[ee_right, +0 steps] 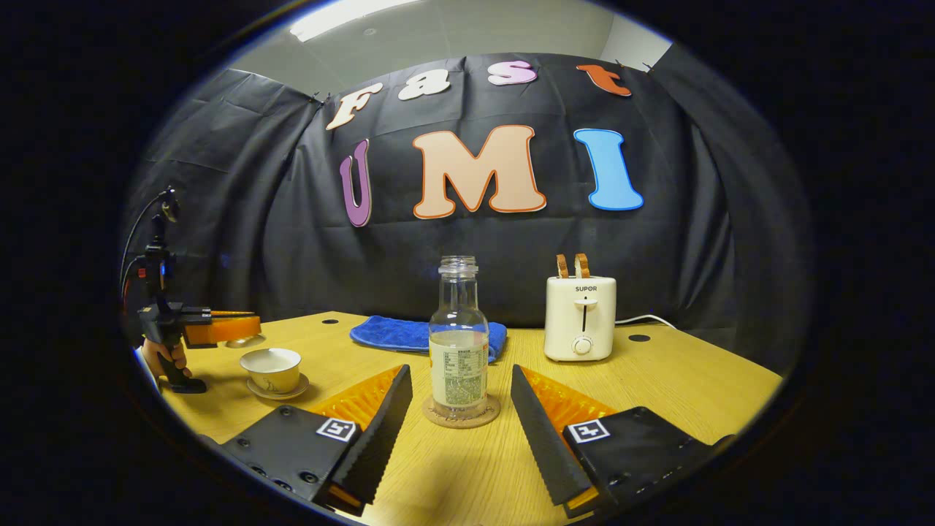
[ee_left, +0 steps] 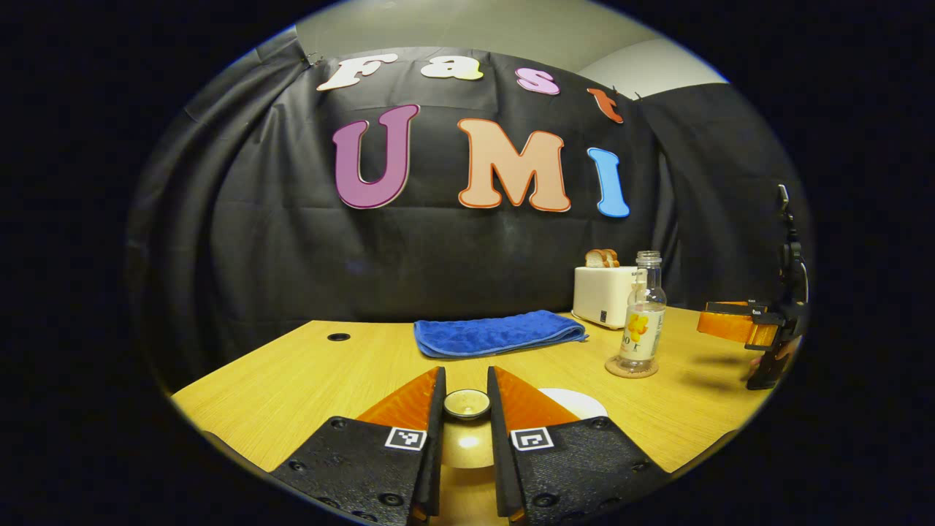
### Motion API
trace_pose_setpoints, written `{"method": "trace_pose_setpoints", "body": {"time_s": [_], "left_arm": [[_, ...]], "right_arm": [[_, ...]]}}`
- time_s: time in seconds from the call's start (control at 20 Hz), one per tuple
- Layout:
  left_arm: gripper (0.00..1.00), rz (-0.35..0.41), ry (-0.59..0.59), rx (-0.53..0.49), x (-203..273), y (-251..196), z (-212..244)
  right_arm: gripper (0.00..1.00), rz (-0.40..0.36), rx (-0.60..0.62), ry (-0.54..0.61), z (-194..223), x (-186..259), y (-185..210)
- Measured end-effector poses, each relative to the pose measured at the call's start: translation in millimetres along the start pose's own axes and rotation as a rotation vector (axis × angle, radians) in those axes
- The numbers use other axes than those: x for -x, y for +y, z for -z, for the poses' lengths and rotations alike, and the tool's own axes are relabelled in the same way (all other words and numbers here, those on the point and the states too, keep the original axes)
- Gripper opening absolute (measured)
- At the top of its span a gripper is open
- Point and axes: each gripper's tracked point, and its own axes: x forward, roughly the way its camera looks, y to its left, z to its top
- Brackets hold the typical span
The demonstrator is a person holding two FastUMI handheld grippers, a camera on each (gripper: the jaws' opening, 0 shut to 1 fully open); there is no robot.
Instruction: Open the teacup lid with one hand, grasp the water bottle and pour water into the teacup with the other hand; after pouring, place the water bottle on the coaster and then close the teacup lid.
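Note:
My left gripper [ee_left: 467,398] is shut on the knob of the beige teacup lid [ee_left: 467,446], which hangs between its fingers. From the right gripper view this gripper [ee_right: 219,329] holds the lid [ee_right: 245,341] up and to the left of the uncovered white teacup [ee_right: 271,367] on its saucer. Part of the teacup [ee_left: 581,402] peeks out behind the finger on the right. The clear water bottle [ee_right: 459,343], uncapped and partly filled, stands upright on the round cork coaster [ee_right: 462,415]. My right gripper [ee_right: 460,376] is open, its fingers either side of the bottle without touching it.
A folded blue towel [ee_left: 497,332] lies at the back of the wooden table [ee_right: 657,380]. A white toaster [ee_right: 581,318] with bread slices stands at the back right, its cable trailing right. Cable holes [ee_left: 338,337] are cut in the tabletop. The black cloth wall closes the back.

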Motion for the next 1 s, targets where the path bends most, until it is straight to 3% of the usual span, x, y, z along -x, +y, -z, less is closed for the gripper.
{"method": "trace_pose_setpoints", "body": {"time_s": [0.15, 0.25, 0.35, 0.4, 0.45, 0.55, 0.6, 0.65, 0.75, 1.0], "left_arm": [[0.28, 0.055, 0.001, 0.000, -9.6, -15.2, 0.2], [0.28, 0.098, -0.003, 0.002, -15.2, -26.4, -1.1], [0.28, 0.150, -0.003, 0.001, -17.5, -37.4, -0.8], [0.27, 0.171, -0.003, -0.001, -18.4, -41.4, -0.9], [0.27, 0.188, -0.003, -0.002, -18.4, -43.4, -0.3], [0.27, 0.220, -0.008, 0.000, -17.9, -48.6, -2.4], [0.27, 0.231, -0.005, -0.001, -17.9, -50.1, -1.7], [0.27, 0.243, 0.004, -0.003, -17.3, -52.1, 0.0], [0.27, 0.258, 0.029, -0.011, -16.7, -55.0, 4.7], [0.27, 0.282, 0.091, -0.033, -17.8, -61.2, 13.9]], "right_arm": [[0.93, -0.006, -0.001, -0.001, -1.3, 10.6, 1.1], [0.84, -0.008, -0.001, -0.001, -1.4, 16.2, 0.3], [0.84, -0.012, -0.001, -0.001, -2.3, 20.5, 0.2], [0.89, -0.014, -0.001, -0.001, -2.6, 22.7, -0.5], [0.84, -0.015, -0.001, -0.001, -2.5, 23.3, -1.2], [0.93, -0.013, -0.001, -0.001, -2.1, 24.8, -3.3], [0.84, -0.015, -0.001, -0.001, -2.8, 25.2, -3.5], [0.89, -0.018, -0.001, -0.001, -2.4, 25.5, -2.8], [0.84, -0.019, -0.001, -0.001, -2.3, 26.8, -3.3], [0.86, -0.016, -0.001, -0.001, -2.8, 27.5, -5.1]]}}
